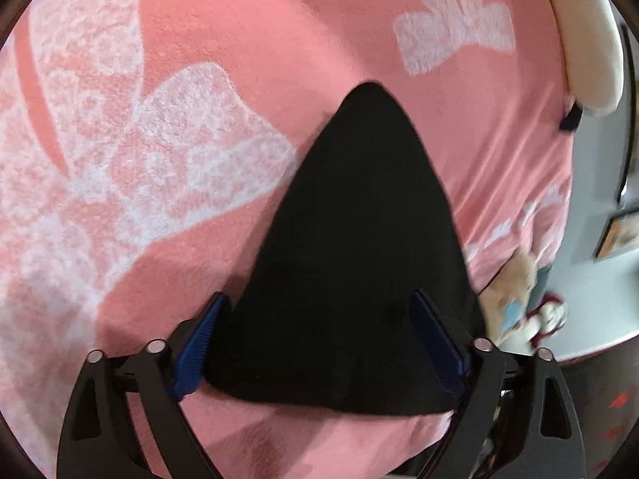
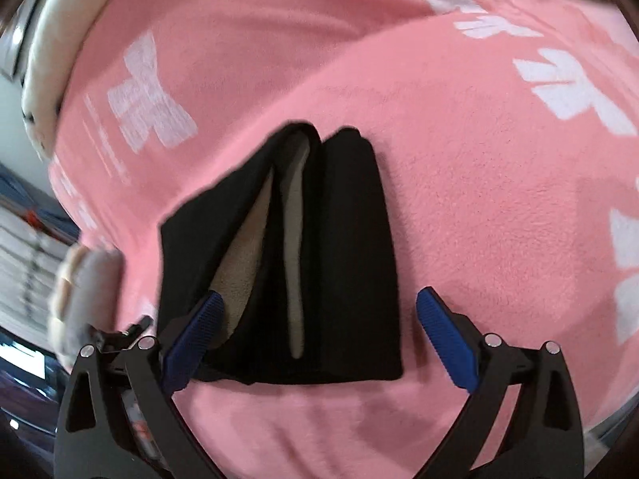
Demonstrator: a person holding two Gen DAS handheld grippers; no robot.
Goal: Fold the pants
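Note:
The black pants point(image 2: 351, 239) lie folded into a narrow bundle on a pink blanket point(image 2: 479, 199) with white bow prints. Their beige fleece lining shows in the open folds on the left. My right gripper point(image 2: 319, 339) is open above the near end. Its left finger hangs over the bundle's left edge and its right finger stands off to the right over bare blanket. In the left wrist view the pants point(image 1: 351, 219) look like a dark wedge. My left gripper point(image 1: 319, 343) is open, with its blue pads point(image 1: 199, 343) on either side of the wide near end.
The pink blanket point(image 1: 179, 80) fills most of both views. A cream pillow or padded edge point(image 1: 591, 60) borders it at the far side and shows again as a cream edge point(image 2: 40, 80). A pale plush thing point(image 1: 527, 299) lies at the blanket's side edge.

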